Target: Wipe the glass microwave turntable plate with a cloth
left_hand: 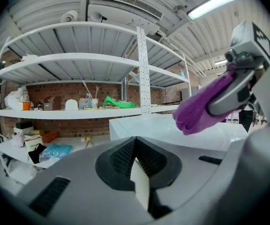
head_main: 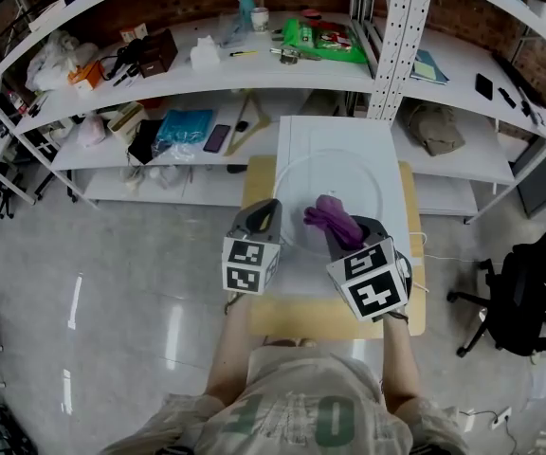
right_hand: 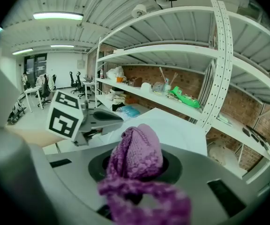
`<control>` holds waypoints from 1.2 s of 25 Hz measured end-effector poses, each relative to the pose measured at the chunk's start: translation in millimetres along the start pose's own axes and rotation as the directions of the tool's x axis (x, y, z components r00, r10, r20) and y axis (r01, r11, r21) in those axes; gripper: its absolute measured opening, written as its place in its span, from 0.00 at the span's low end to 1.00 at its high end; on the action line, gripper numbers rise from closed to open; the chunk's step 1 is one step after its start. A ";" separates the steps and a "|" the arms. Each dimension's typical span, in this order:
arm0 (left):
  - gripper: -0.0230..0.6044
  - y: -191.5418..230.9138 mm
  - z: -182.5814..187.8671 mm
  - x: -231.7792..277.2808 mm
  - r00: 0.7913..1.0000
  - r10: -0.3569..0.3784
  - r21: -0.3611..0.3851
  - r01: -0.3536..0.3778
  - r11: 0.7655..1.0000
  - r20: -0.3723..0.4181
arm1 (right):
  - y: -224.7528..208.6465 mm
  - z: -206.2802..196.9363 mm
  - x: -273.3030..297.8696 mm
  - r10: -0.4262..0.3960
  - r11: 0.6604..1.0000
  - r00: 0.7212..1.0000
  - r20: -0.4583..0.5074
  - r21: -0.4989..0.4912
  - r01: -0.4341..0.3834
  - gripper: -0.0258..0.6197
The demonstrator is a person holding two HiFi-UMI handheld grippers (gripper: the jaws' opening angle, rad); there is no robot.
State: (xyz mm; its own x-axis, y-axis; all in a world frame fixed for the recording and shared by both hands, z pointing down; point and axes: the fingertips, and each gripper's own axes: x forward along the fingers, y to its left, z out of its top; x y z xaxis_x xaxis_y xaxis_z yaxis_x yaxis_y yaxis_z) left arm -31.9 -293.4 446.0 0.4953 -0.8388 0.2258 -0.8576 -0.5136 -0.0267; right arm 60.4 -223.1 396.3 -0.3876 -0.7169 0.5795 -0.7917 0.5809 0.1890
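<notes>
Purple knitted cloth (right_hand: 137, 158) is held tight in the jaws of the right gripper (head_main: 341, 238). It hangs just over the near edge of the glass plate (head_main: 349, 173). The jaws of the left gripper (head_main: 269, 209) are pressed together, and nothing is seen between them. That gripper is held just beside the left rim of the plate. The plate is laid flat on a white box (head_main: 297, 131), which is set on a wooden bench (head_main: 263, 322).

It looks as if wiping is about to be done. The cloth should be pushed down flat on the glass and moved round in rings, from the middle out to the rim. The plate may slide, so it could be steadied at its left rim. Glass can break, so only soft pushing is wanted.

White shelves (head_main: 207, 74) full of small things are set by a brick wall (left_hand: 69, 125) on the far side. The grey floor (head_main: 112, 301) is shiny, and a black chair (head_main: 529, 292) is seen at the right.
</notes>
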 end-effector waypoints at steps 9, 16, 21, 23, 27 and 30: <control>0.04 -5.6 -0.6 0.4 1.000 -0.008 -0.010 0.008 1.000 0.004 | -65.6 30.1 51.8 -0.145 0.987 0.989 -0.022 -0.072 0.143 0.12; 0.04 -3.2 -0.5 -0.5 1.000 -0.015 -0.015 0.016 1.000 0.014 | -92.3 47.9 89.2 -0.183 0.982 0.983 -0.033 -0.053 0.181 0.12; 0.04 -2.1 -1.1 -1.4 1.000 -0.014 -0.008 0.015 1.000 0.004 | -96.5 32.5 104.4 -0.177 0.984 0.979 -0.100 -0.041 0.174 0.12; 0.04 -1.4 0.4 -1.6 1.000 -0.010 -0.002 0.010 1.000 0.001 | -93.4 30.2 101.6 -0.163 0.987 0.981 -0.101 -0.025 0.161 0.12; 0.04 -0.2 1.0 -2.5 1.000 -0.010 -0.003 0.010 1.000 0.004 | -78.2 17.4 82.2 -0.148 0.989 0.982 -0.116 -0.026 0.146 0.12; 0.04 4.4 8.5 2.6 1.000 -0.003 0.004 0.003 1.000 0.022 | -68.8 12.8 62.3 -0.155 0.988 0.983 -0.099 -0.041 0.152 0.12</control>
State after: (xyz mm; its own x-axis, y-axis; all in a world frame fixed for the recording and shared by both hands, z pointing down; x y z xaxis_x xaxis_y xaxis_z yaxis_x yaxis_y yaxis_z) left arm -33.3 -299.3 438.2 0.5011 -0.8408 0.2049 -0.8554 -0.5171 -0.0301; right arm 84.7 -312.7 409.3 -0.2110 -0.7564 0.6191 -0.8213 0.4807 0.3073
